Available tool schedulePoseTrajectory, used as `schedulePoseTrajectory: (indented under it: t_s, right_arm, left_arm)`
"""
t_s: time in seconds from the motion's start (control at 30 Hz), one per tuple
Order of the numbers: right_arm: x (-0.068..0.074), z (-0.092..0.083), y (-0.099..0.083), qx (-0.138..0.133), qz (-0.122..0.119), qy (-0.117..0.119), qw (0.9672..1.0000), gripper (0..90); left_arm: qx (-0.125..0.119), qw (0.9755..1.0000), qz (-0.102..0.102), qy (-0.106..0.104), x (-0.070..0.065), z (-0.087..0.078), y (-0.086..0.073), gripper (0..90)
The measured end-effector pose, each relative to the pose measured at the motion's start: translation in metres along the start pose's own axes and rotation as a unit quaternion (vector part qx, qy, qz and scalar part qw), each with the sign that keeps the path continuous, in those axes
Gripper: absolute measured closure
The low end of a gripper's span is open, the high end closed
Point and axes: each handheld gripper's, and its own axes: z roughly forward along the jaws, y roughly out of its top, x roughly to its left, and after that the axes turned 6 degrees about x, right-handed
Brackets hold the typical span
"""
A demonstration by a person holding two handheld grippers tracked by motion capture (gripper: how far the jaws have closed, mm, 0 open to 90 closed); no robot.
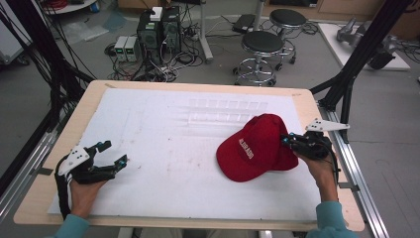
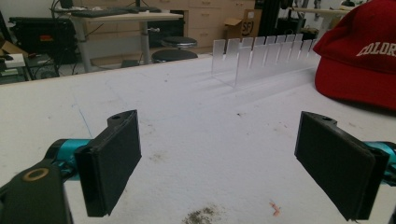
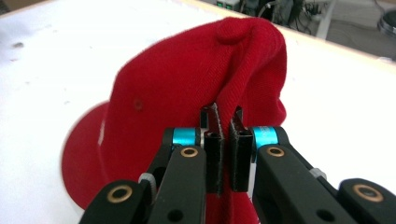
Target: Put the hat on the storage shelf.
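Note:
A red cap (image 1: 250, 148) with white lettering lies on the right part of the white mat (image 1: 163, 163), brim toward the near left. My right gripper (image 1: 288, 140) reaches in from the right and is shut on a fold of fabric at the back of the crown. In the right gripper view the jaws (image 3: 223, 122) pinch that red cloth (image 3: 177, 79) tightly. My left gripper (image 1: 115, 152) rests open near the table's left front edge with nothing between its pads (image 2: 114, 163). The cap (image 2: 359, 51) shows at the far right of the left gripper view.
A clear acrylic slotted rack (image 1: 225, 110) stands on the mat behind the cap, also the rack (image 2: 261, 53) ahead of the left gripper. Beyond the table are stools (image 1: 262, 44) and computer boxes (image 1: 158, 29). A black frame post (image 1: 346, 84) rises by the right edge.

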Motion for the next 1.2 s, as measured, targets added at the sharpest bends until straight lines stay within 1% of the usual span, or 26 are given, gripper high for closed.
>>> schedulePoseTrajectory:
  t_s: [0.1, 0.13, 0.17, 0.2, 0.3, 0.33, 0.37, 0.4, 0.43, 0.5, 0.57, 0.73, 0.77, 0.9, 0.93, 1.0, 1.1, 1.2]
  right_arm:
    - [0.013, -0.004, 0.015, -0.007, -0.018, 0.004, 0.9998, 87.0]
    - [0.015, -0.004, 0.018, -0.010, -0.025, 0.005, 0.9996, 87.0]
    - [0.022, -0.005, 0.028, -0.014, -0.036, 0.013, 0.9992, 87.0]
    - [0.022, -0.005, 0.028, -0.014, -0.036, 0.013, 0.9992, 87.0]
    - [0.034, -0.007, 0.041, -0.017, -0.046, 0.023, 0.9986, 87.0]
    - [0.038, -0.007, 0.045, -0.017, -0.050, 0.026, 0.9983, 87.0]
    - [0.046, -0.006, 0.054, -0.017, -0.056, 0.032, 0.9978, 87.0]
    - [0.046, -0.006, 0.054, -0.017, -0.056, 0.032, 0.9978, 87.0]
    - [0.050, -0.005, 0.058, -0.019, -0.059, 0.034, 0.9975, 87.0]
    - [0.060, -0.005, 0.067, -0.022, -0.070, 0.037, 0.9966, 87.0]
    - [0.067, -0.004, 0.074, -0.023, -0.071, 0.045, 0.9962, 87.0]
    - [0.084, 0.002, 0.090, -0.023, -0.086, 0.059, 0.9942, 87.1]
    - [0.086, 0.003, 0.092, -0.025, -0.088, 0.063, 0.9938, 87.0]
    - [0.097, 0.008, 0.100, -0.031, -0.099, 0.076, 0.9917, 87.1]
    - [0.102, 0.009, 0.104, -0.031, -0.104, 0.080, 0.9909, 87.1]
    - [0.103, 0.010, 0.105, -0.034, -0.107, 0.081, 0.9904, 87.0]
    - [0.110, 0.013, 0.111, -0.037, -0.116, 0.089, 0.9886, 87.0]
    - [0.115, 0.018, 0.117, -0.036, -0.126, 0.096, 0.9867, 87.1]
  left_arm:
    - [0.003, 1.0000, 0.001, 0.000, 0.000, 0.001, 0.000, 14.8]
    - [0.004, 1.0000, 0.003, 0.000, 0.000, 0.001, 0.000, 14.7]
    - [0.005, 1.0000, 0.003, 0.000, 0.000, 0.001, 0.001, 14.8]
    - [0.003, 1.0000, 0.001, -0.001, 0.000, 0.001, 0.001, 14.8]
    - [0.004, 1.0000, -0.003, -0.003, 0.001, 0.001, 0.001, 14.7]
    - [0.004, 1.0000, -0.002, -0.003, 0.001, 0.001, 0.001, 14.7]
    - [0.005, 1.0000, 0.000, -0.002, 0.001, 0.001, 0.001, 14.8]
    - [0.005, 1.0000, 0.003, -0.001, 0.002, 0.001, 0.001, 14.8]
    - [0.005, 1.0000, 0.004, -0.001, 0.002, 0.000, 0.001, 14.8]
    - [0.004, 1.0000, 0.001, -0.004, 0.002, 0.000, 0.002, 14.7]
    - [0.002, 1.0000, -0.001, -0.009, 0.003, -0.002, 0.004, 14.7]
    - [-0.005, 0.9998, -0.005, -0.016, 0.005, -0.005, 0.010, 14.6]
    - [-0.004, 0.9998, -0.007, -0.020, 0.005, -0.005, 0.011, 14.6]
    - [0.002, 0.9996, -0.002, -0.029, 0.004, -0.005, 0.016, 14.6]
    - [0.002, 0.9995, -0.003, -0.032, 0.003, -0.005, 0.018, 14.3]
    - [0.004, 0.9992, -0.002, -0.039, 0.003, -0.004, 0.022, 14.1]
    - [0.008, 0.9985, -0.002, -0.054, 0.002, -0.004, 0.030, 13.8]
    - [0.011, 0.9973, -0.001, -0.073, 0.000, -0.002, 0.038, 13.7]
